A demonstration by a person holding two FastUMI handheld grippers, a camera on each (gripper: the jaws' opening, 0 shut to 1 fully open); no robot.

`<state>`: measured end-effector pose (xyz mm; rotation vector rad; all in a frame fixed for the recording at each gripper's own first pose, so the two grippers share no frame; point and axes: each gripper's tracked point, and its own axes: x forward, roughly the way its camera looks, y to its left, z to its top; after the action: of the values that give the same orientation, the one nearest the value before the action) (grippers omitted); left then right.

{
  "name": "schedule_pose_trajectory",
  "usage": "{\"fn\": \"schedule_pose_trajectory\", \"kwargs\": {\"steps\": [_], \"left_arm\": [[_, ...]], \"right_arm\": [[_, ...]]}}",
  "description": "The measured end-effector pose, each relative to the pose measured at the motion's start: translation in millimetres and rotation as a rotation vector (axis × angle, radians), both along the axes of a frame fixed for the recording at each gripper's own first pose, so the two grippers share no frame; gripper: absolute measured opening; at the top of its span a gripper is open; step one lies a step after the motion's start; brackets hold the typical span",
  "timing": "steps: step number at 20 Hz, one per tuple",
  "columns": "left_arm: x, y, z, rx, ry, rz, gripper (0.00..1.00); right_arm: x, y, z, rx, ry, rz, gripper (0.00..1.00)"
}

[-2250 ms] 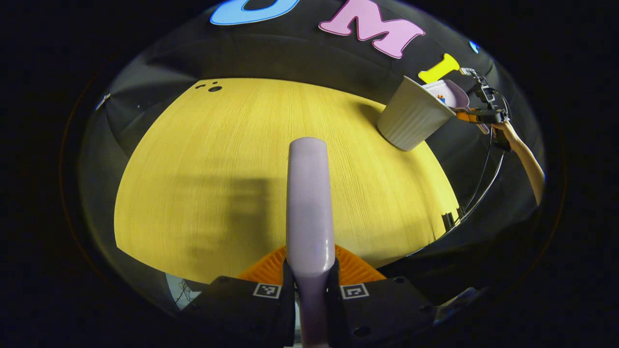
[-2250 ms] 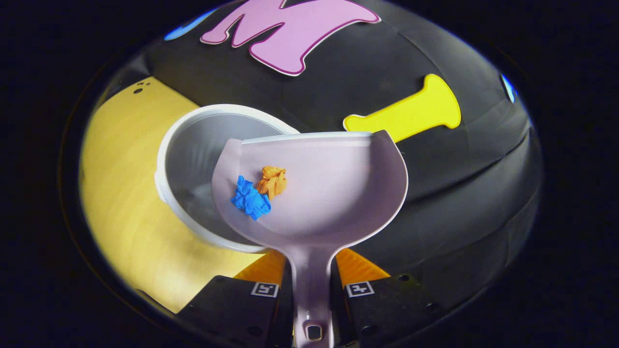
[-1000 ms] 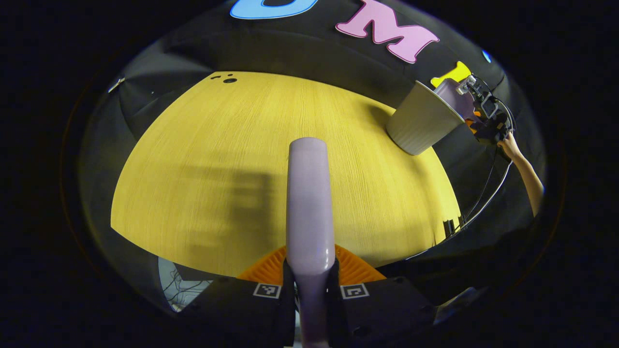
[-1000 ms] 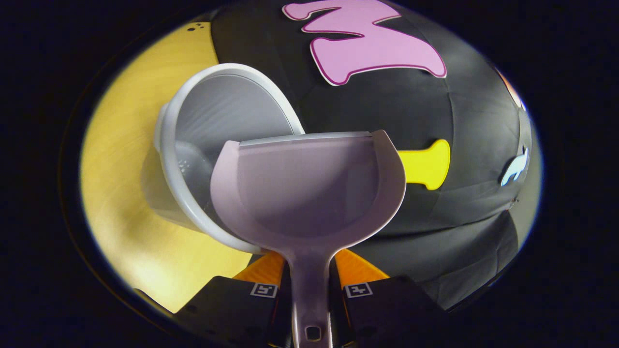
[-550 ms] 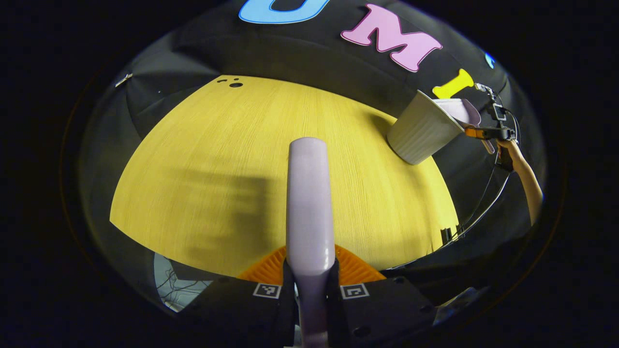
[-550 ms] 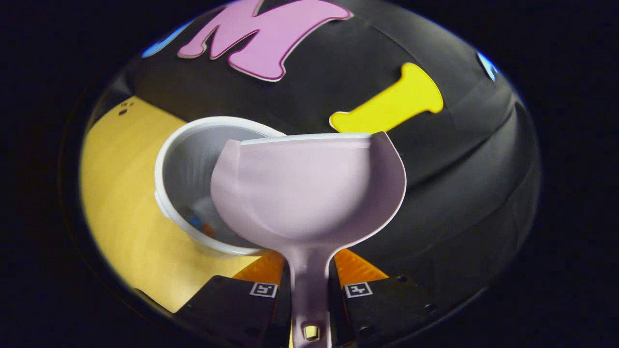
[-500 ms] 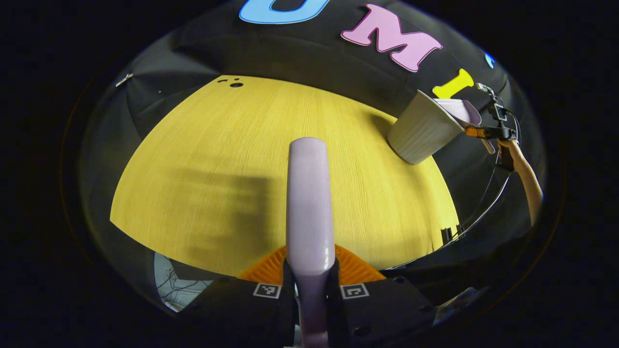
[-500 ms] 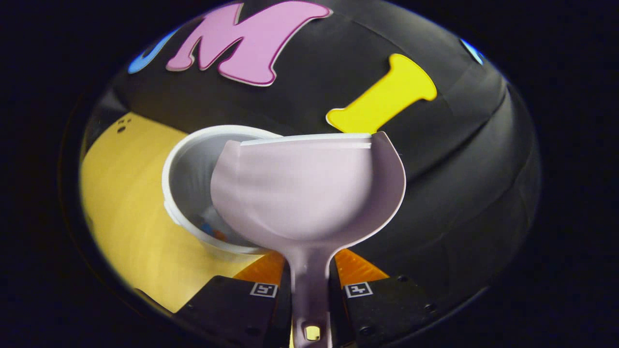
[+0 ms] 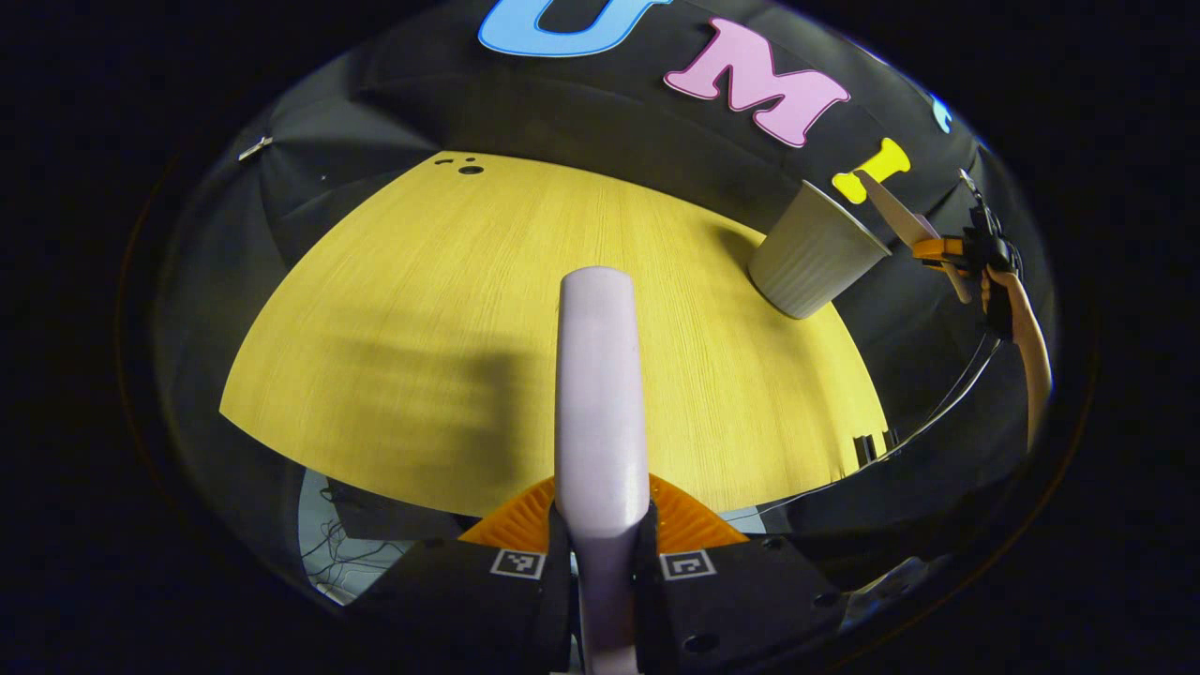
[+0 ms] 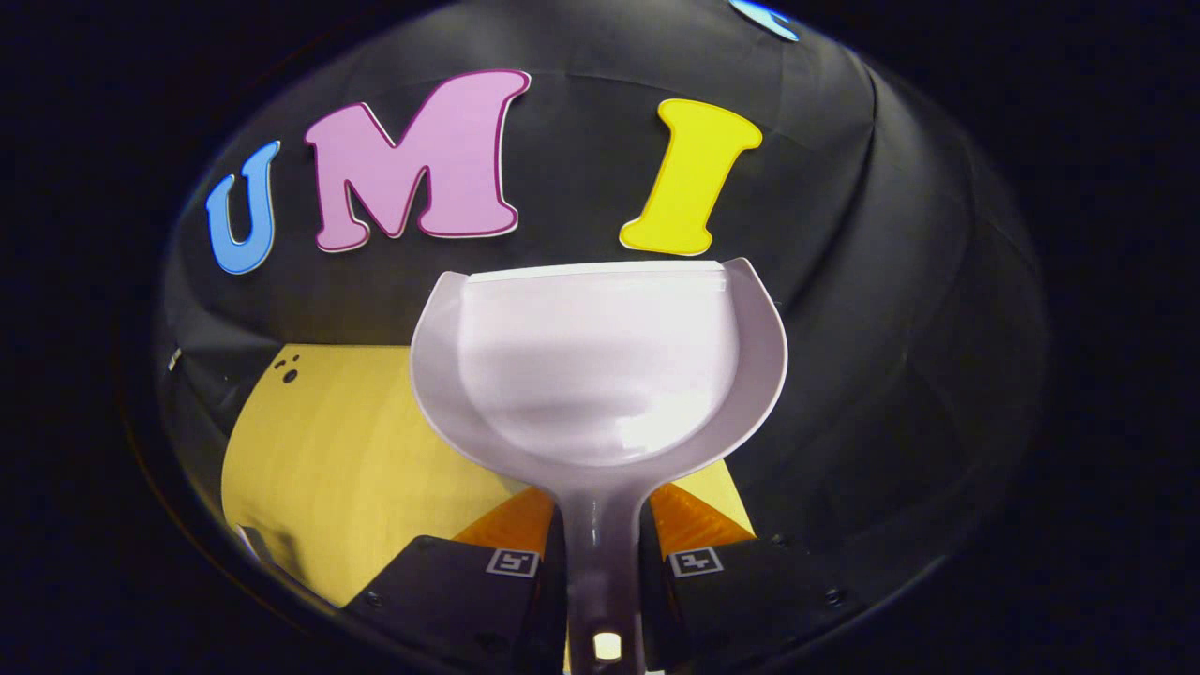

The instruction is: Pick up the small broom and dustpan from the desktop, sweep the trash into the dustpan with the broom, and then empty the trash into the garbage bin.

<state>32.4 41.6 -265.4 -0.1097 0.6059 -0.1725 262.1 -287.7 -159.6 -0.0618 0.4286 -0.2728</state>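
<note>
My left gripper (image 9: 600,553) clamps the broom (image 9: 600,394) handle above the desktop's (image 9: 422,309) near edge. My right gripper (image 10: 602,553) grips the empty dustpan (image 10: 600,375) handle, raised beside the garbage bin (image 9: 814,251) at the far right corner.

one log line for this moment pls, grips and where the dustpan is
left gripper: shut on broom handle | right gripper: shut on dustpan | dustpan: empty, lifted beside garbage bin | desktop: bin upright

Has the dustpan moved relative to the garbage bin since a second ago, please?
Yes. The dustpan has lifted out of the garbage bin and now hangs beside its rim, held by the right gripper.
</note>
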Motion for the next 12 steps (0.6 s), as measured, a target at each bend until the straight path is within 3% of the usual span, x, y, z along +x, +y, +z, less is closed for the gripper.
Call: {"fn": "schedule_pose_trajectory", "kwargs": {"steps": [2, 4, 5, 7, 10, 11, 12], "left_arm": [[-3.6, 6.4, -0.1, -0.009, -0.013, 0.0, 0.3], [-6.3, 12.3, -1.2, -0.015, -0.027, -0.004, 0.3], [-7.0, 15.6, -1.3, -0.011, -0.033, -0.008, 0.3], [-6.1, 23.3, -0.1, 0.006, -0.051, -0.02, 0.3], [-0.9, 34.1, -1.1, 0.025, -0.064, -0.024, 0.3], [2.6, 37.1, -0.4, 0.022, -0.065, -0.02, 0.3], [5.7, 38.0, -0.6, 0.011, -0.061, -0.017, 0.3]], "right_arm": [[1.5, 7.3, 9.7, 0.032, -0.021, 0.021, 0.35], [-10.4, 30.1, 18.0, 0.059, -0.05, 0.05, 0.39], [-26.3, 47.5, 19.5, 0.07, -0.057, 0.067, 0.32], [-51.7, 76.2, 19.9, 0.1, -0.064, 0.1, 0.35], [-71.5, 120.3, 8.1, 0.136, -0.051, 0.171, 0.39], [-75.9, 134.6, -0.1, 0.138, -0.036, 0.198, 0.32], [-81.7, 149.3, -10.6, 0.137, -0.017, 0.222, 0.35]]}}
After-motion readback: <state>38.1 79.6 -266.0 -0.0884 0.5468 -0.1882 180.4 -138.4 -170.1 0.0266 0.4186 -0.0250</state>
